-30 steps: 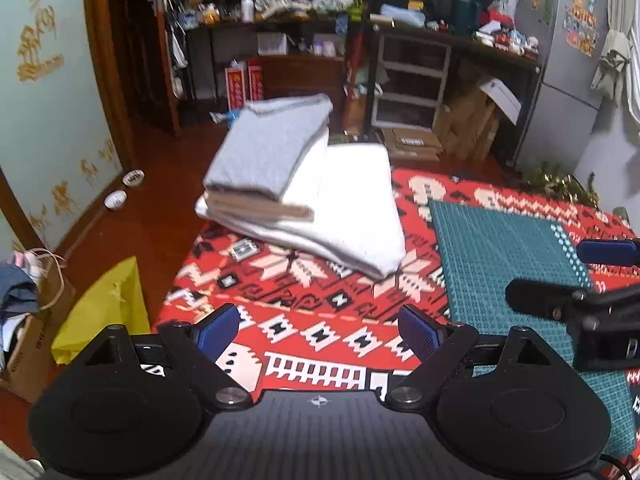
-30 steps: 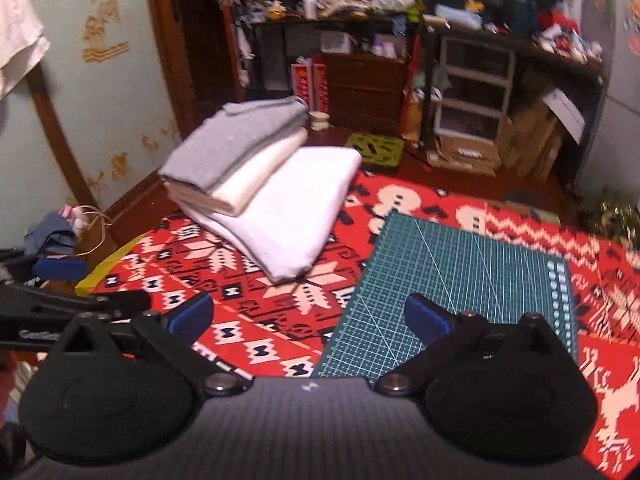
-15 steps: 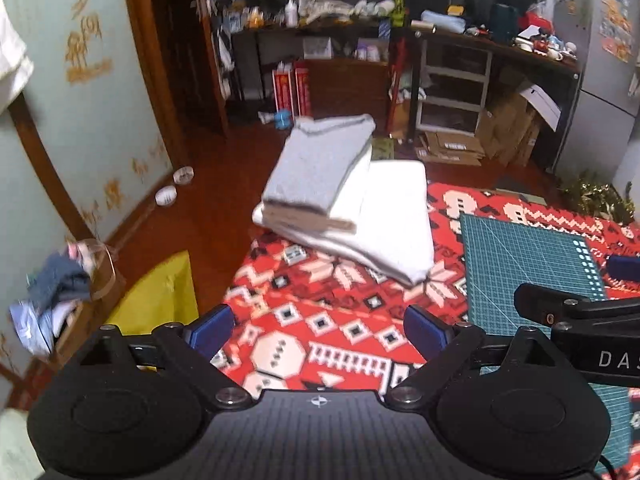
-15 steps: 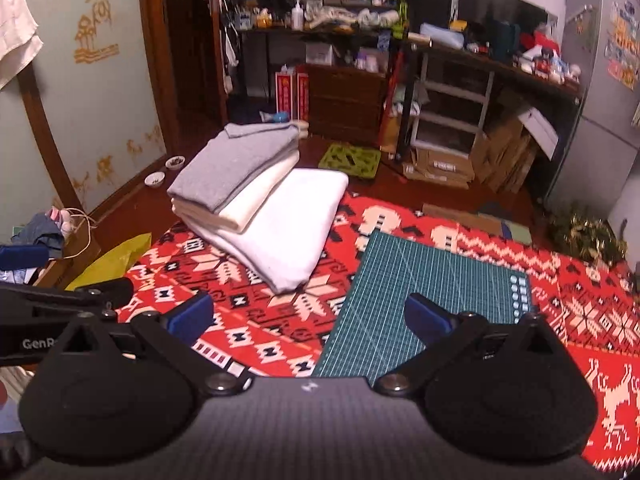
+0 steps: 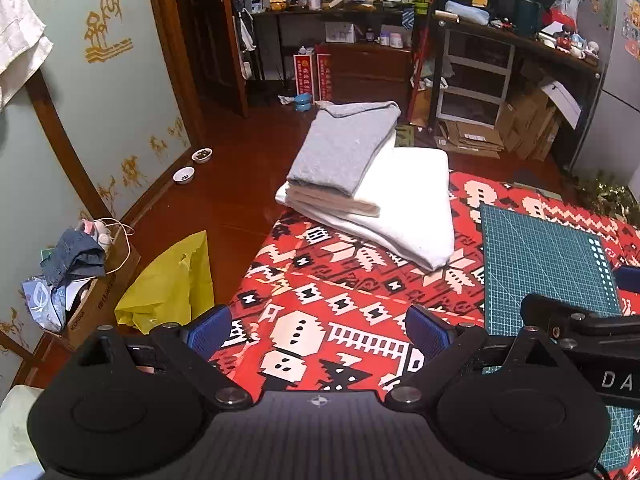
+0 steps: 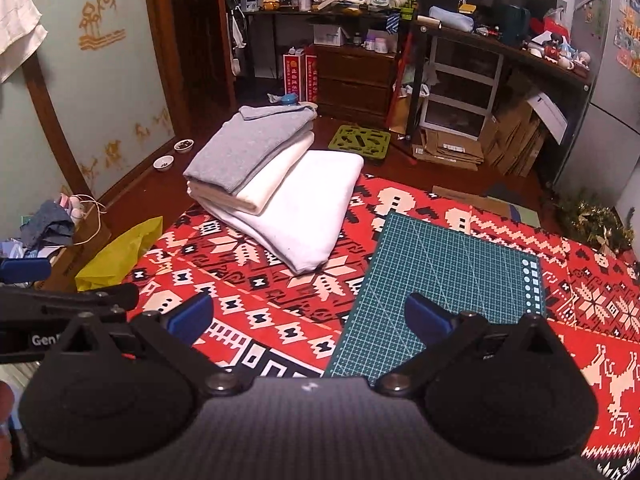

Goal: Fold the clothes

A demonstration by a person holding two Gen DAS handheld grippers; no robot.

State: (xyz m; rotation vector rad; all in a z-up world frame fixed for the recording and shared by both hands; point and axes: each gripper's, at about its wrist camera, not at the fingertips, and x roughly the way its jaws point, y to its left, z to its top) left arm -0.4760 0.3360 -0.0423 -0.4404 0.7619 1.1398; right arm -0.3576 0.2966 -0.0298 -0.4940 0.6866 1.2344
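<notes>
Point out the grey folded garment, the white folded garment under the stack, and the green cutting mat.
grey folded garment (image 6: 248, 152), right wrist view, middle of its top face.
white folded garment (image 6: 316, 204), right wrist view, its bare upper face.
green cutting mat (image 6: 444, 280), right wrist view, its bare centre.

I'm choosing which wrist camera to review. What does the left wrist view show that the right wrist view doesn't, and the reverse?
Only the left wrist view shows the right gripper entering from its right edge. Only the right wrist view shows the green plastic mat on the floor and the deer pattern on the blanket. Both show the stack of folded clothes, grey piece on top, the green cutting mat, the yellow bag, and open, empty jaws.
</notes>
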